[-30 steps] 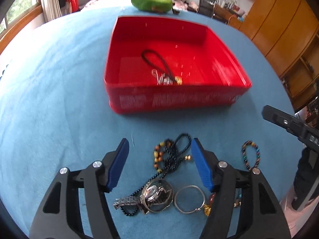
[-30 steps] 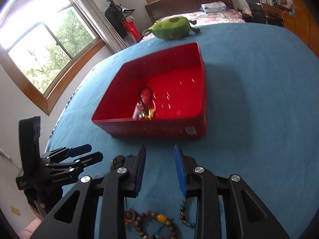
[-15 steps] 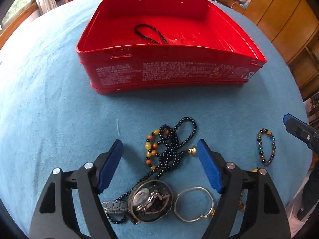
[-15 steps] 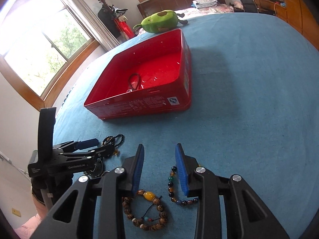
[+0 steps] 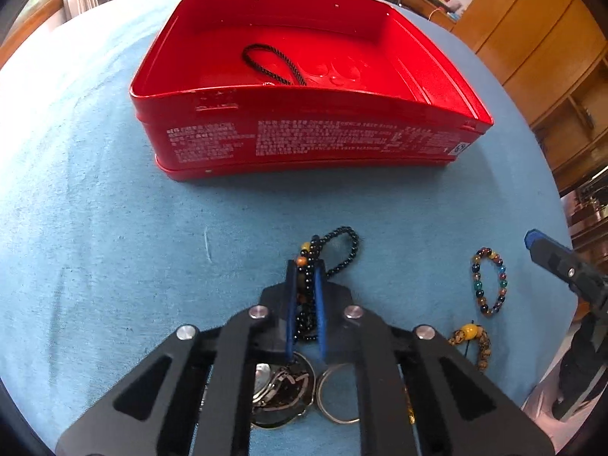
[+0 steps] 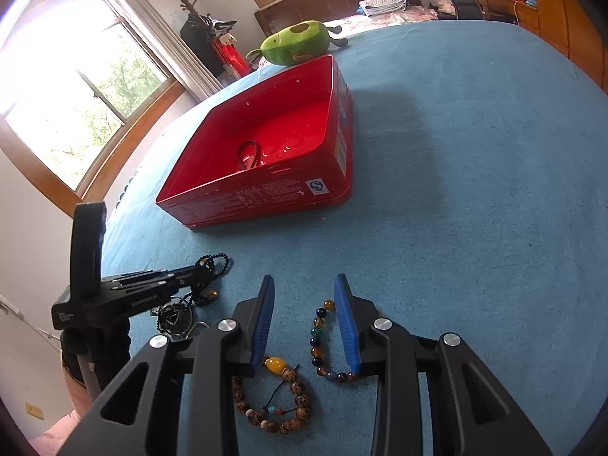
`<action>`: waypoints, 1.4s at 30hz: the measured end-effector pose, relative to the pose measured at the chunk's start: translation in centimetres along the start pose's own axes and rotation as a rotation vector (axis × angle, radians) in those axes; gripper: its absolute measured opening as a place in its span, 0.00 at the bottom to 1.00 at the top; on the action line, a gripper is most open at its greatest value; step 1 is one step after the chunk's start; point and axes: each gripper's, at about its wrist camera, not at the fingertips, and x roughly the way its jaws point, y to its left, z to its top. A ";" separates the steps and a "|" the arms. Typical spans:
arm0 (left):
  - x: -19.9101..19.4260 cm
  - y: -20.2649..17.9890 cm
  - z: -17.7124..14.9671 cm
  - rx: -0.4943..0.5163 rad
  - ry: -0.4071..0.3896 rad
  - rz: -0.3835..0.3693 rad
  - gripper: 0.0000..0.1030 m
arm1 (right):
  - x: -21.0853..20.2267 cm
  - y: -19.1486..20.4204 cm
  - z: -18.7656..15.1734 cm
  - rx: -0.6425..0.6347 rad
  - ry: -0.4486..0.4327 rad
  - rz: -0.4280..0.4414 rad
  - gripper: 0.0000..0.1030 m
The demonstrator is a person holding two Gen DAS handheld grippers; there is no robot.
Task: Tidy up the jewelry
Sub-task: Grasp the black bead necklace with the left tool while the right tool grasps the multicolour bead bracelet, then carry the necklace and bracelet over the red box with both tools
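We see blue cloth worktop [image 6: 475, 190], red tin [image 5: 304, 140] at centre, black cord [image 5: 271, 64] inside. Green plush [image 6: 300, 43] past tin; windows, wooden cabinets around room. Our left claw [image 5: 304, 285] low over worktop, clamped on black bead necklace [image 5: 342, 245]; watch [image 5: 281, 387] and ring [image 5: 336, 395] beneath. Our right claw [image 6: 306, 319] spread wide, level above worktop, one finger touching multicoloured bracelet [image 6: 319, 338]; brown bracelet [image 6: 273, 402] just beside.

red tin [image 5: 304, 144], blue cloth [image 5: 95, 228], black beads [image 5: 344, 250], green plush [image 6: 298, 43]
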 end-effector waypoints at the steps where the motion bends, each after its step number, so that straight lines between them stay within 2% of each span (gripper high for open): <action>1: -0.2 0.2 0.0 -0.006 -0.003 -0.003 0.04 | 0.0 0.0 0.0 -0.001 0.002 -0.003 0.32; 10: -4.3 1.7 -0.6 -0.034 -0.115 -0.033 0.04 | 0.1 -1.0 -1.3 -0.030 0.049 -0.096 0.32; 22: -7.2 1.3 0.1 -0.045 -0.175 -0.080 0.04 | 1.7 -2.8 -2.2 -0.014 0.132 -0.137 0.31; 25: -8.6 0.8 0.1 -0.033 -0.209 -0.101 0.04 | 2.6 -2.6 -2.2 -0.028 0.154 -0.141 0.29; 27: -9.9 0.3 0.0 -0.020 -0.240 -0.118 0.04 | 3.0 -2.1 -2.2 -0.058 0.154 -0.152 0.24; 29: -10.6 0.0 0.0 -0.011 -0.259 -0.132 0.04 | 3.4 -1.9 -2.1 -0.071 0.159 -0.144 0.07; 32: -11.3 -0.3 -0.1 -0.009 -0.270 -0.142 0.04 | 3.6 -2.0 -1.9 -0.062 0.153 -0.117 0.07; 35: -11.8 -0.3 -0.3 -0.008 -0.285 -0.150 0.04 | 2.9 -1.7 -1.6 -0.041 0.140 -0.040 0.07; 42: -14.7 -1.0 -0.2 0.020 -0.363 -0.184 0.04 | 0.0 0.0 -0.4 -0.068 0.070 0.041 0.07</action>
